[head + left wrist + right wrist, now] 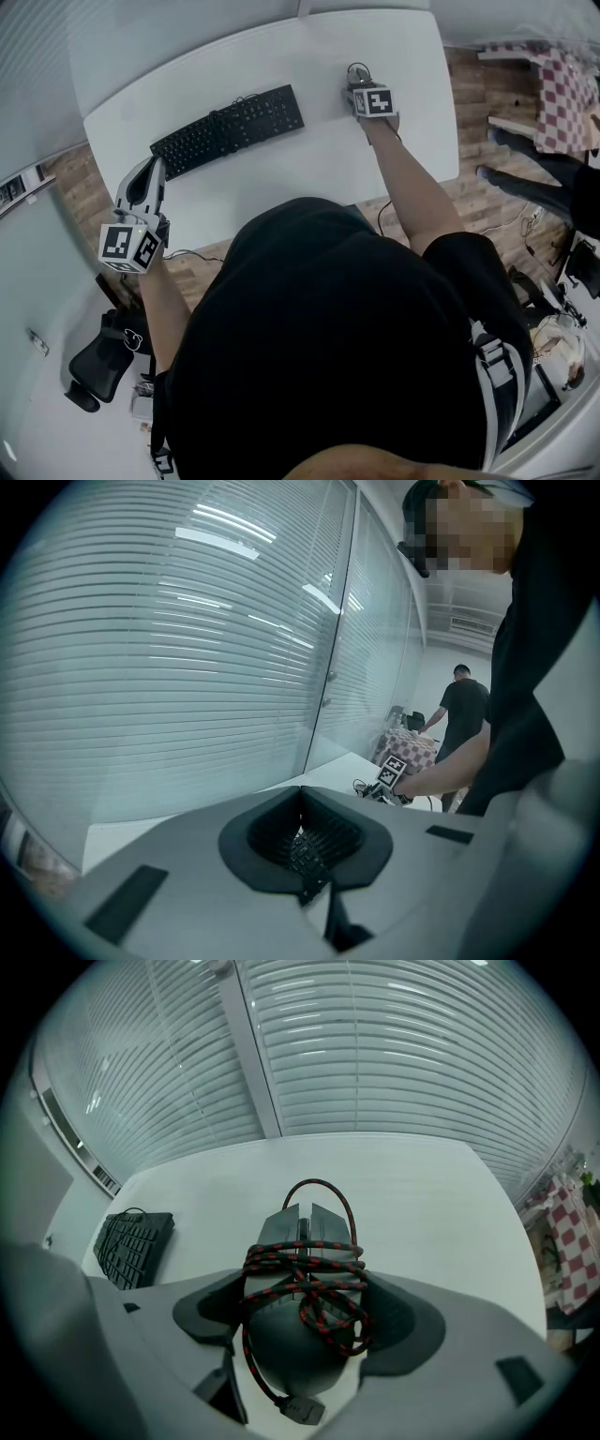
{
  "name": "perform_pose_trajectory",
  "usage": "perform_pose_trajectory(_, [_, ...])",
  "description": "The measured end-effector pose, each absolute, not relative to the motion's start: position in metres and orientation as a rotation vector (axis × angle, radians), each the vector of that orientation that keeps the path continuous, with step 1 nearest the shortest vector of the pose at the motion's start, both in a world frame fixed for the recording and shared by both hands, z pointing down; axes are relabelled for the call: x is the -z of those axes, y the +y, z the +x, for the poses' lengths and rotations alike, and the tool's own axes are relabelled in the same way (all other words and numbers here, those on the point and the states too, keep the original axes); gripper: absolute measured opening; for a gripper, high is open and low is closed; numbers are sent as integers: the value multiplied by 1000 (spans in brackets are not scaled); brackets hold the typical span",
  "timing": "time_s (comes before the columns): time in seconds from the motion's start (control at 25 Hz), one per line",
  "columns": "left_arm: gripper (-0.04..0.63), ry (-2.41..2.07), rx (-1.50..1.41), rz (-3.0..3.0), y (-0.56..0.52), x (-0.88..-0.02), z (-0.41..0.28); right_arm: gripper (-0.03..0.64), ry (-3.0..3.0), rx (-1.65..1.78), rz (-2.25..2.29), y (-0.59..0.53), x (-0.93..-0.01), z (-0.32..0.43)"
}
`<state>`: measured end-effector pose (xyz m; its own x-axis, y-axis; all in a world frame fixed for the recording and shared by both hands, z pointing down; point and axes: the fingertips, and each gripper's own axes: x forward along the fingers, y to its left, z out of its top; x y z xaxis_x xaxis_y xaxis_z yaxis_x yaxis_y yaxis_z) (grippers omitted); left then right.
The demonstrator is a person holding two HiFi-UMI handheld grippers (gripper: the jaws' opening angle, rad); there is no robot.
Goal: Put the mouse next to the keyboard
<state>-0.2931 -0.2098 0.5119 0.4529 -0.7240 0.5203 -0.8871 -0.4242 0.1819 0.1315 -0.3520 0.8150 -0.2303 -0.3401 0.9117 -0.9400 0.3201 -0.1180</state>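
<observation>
— Two grippers: what are they holding?
— The right gripper [305, 1312] is clamping the mouse [281, 1232] on the table [309, 169], well apart from the keyboard [230, 129]; the left gripper [305, 855] is hanging closed, empty.
— Risk?
— I'm guessing the loosely wound cable [309, 1279] could be snagging or slipping mid-carry.

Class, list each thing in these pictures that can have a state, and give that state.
Mouse: gripped, well apart from the keyboard.
Mouse cable: wound round the mouse.
Keyboard: flat on the table, untouched.
Right gripper: shut on the mouse.
Left gripper: shut, empty.
</observation>
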Motion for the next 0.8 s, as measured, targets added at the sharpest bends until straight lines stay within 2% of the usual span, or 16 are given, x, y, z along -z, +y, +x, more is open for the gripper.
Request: perform_pose_trajectory(0.8, [23,-1338,-512,2271,-213,-519,-283,390,-1731,-875,1146,-357,-820,134])
